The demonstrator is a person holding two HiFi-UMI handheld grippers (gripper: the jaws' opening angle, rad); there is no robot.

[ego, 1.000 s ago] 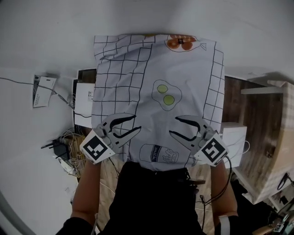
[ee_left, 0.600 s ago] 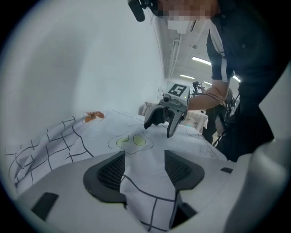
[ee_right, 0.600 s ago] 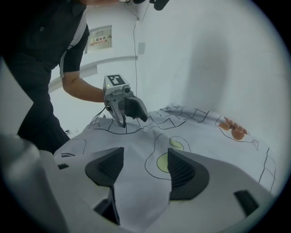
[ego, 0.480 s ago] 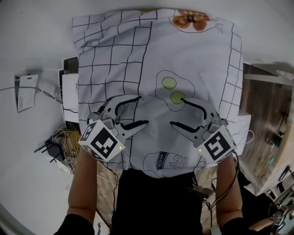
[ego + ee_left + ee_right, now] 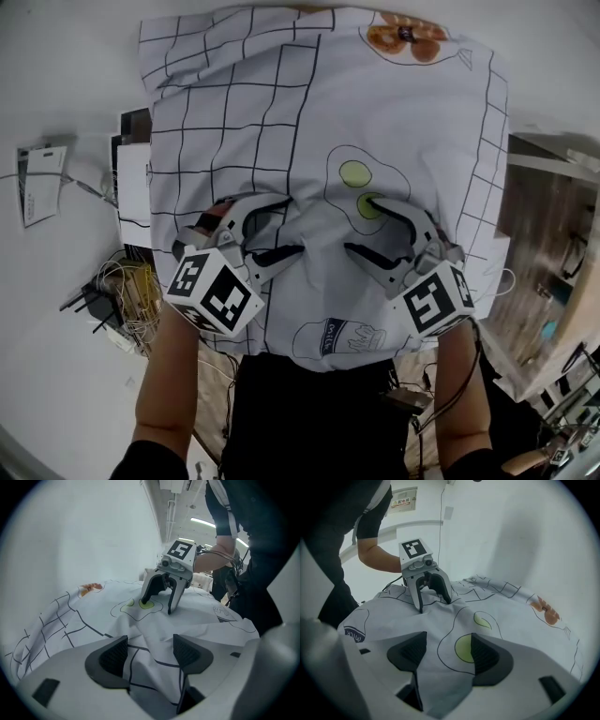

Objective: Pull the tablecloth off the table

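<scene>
A white tablecloth (image 5: 281, 141) with a black grid, fried-egg and milk drawings covers the table. My left gripper (image 5: 292, 225) rests on it left of centre, jaws opening, with a raised fold of cloth (image 5: 150, 641) between the pads but not pinched. My right gripper (image 5: 358, 225) faces it from the right beside the green egg drawing (image 5: 356, 173), jaws also opening, with cloth (image 5: 440, 644) lying loose between its pads. The cloth is wrinkled between the two grippers. Each gripper view shows the other: the right gripper (image 5: 157, 606) and the left gripper (image 5: 434, 605), both with tips on the cloth.
A tangle of cables (image 5: 122, 291), a white box (image 5: 131, 187) and a paper sheet (image 5: 37, 183) lie on the floor at the left. Wooden shelving (image 5: 544, 244) stands at the right. The person in black stands at the near edge.
Both grippers' jaws have spread wider and moved forward over the cloth toward its middle. The cloth fills more of the head view now.
</scene>
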